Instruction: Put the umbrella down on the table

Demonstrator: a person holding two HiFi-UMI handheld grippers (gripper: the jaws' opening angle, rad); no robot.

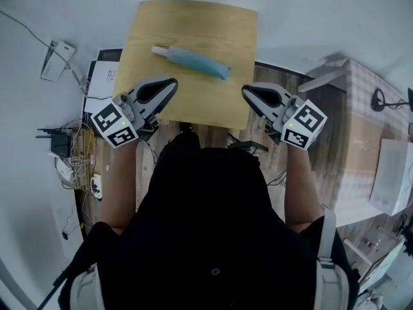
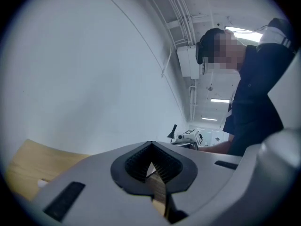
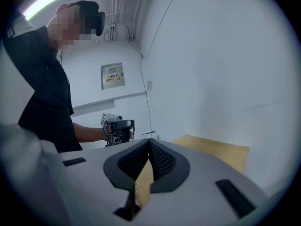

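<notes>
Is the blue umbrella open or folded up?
Folded up. The umbrella lies flat on the table as a slim blue roll; nothing is spread out.

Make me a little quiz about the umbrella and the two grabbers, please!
1. True or false: the blue umbrella lies on the wooden table.
2. What does the left gripper hold? A) the umbrella B) nothing C) a cup
3. Fill in: the jaws of the right gripper are ____.

Key: 1 true; 2 B; 3 shut.
</notes>
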